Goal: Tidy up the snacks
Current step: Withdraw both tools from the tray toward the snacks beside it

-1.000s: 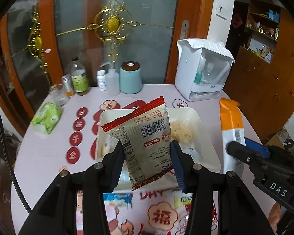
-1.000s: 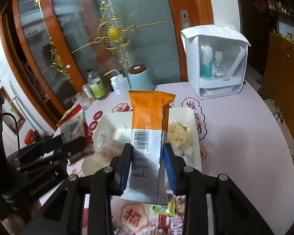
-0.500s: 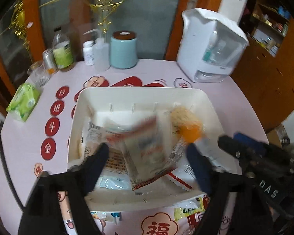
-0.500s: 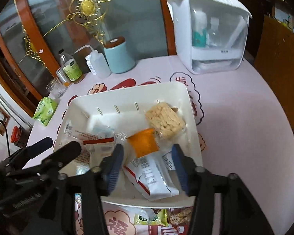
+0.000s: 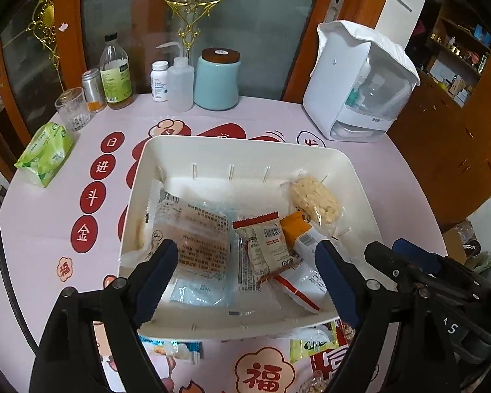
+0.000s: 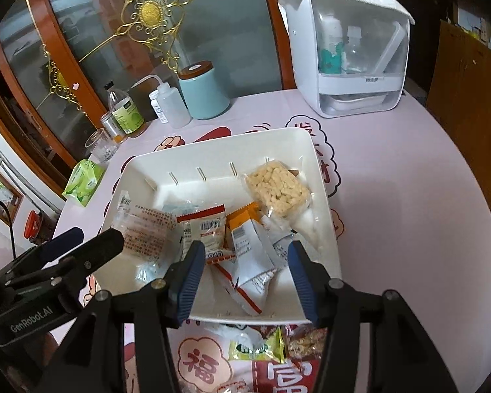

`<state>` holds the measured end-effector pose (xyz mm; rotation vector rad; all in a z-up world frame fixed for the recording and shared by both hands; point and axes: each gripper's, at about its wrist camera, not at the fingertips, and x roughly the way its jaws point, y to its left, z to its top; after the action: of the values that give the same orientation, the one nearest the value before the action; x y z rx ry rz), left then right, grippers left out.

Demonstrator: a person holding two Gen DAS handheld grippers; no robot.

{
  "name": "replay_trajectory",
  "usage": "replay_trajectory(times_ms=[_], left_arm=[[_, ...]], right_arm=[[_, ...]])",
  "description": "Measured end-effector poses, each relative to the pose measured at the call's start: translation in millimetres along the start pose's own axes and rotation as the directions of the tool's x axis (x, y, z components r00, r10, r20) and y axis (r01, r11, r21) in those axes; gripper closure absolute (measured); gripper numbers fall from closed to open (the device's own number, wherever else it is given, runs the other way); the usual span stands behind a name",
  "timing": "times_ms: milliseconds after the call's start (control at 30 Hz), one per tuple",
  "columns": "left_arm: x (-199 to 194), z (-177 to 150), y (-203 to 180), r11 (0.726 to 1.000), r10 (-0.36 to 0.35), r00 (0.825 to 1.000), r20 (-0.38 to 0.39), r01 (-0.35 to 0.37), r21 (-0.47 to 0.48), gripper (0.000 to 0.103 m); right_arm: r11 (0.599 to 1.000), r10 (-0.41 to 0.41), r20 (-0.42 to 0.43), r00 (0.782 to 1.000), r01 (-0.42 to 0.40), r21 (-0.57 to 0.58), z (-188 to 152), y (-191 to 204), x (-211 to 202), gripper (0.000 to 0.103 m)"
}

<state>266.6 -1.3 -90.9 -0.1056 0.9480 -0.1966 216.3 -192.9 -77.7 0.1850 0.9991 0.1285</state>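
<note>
Hovering over the near edge of the white bin [image 5: 245, 150], the left tool [image 5: 245, 278] is seen with its jaws spread wide and nothing gripped; they have just been opening. The right tool [image 6: 244, 278] is likewise parted, less widely, with no pad pressing on anything, its jaws also having just opened. "GenRobot.AI" is printed on the left tool's body in the right wrist view.

Below the left tool, inside the bin, a red-edged snack packet [image 5: 265, 245] with a barcode is lain flat, and just to its right an orange-topped packet [image 6: 248, 245] is lain over other wrappers. A large clear packet with red print [image 5: 193, 239], too small to read, is found at the bin's left, and a rice crisp block [image 6: 276, 190] in clear wrap at its far right corner.

Near the bin, on the pink tabletop [image 6: 409, 213], a green snack pack [image 6: 257, 344] is seen, and the red character "福" is printed there. Farther off, a teal jar [image 5: 216, 80] and a white dispenser box [image 6: 347, 49] are stood.
</note>
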Motion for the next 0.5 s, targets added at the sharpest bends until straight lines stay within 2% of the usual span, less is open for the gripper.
replay_trajectory(times_ms=[267,500], left_arm=[[-35.7,-17.3,-6.6,1.000,0.009,0.999,0.035,-0.009,0.012,0.018],[-59.4,-45.3,-13.7,1.000,0.025,0.999,0.042,-0.026,0.017,0.018]], right_arm=[[0.999,0.007,0.010,1.000,-0.007,-0.050,-22.8,7.3,-26.9,0.050],[0.996,0.010,0.004,1.000,-0.010,-0.085,-47.5,5.1,-42.3,0.050]])
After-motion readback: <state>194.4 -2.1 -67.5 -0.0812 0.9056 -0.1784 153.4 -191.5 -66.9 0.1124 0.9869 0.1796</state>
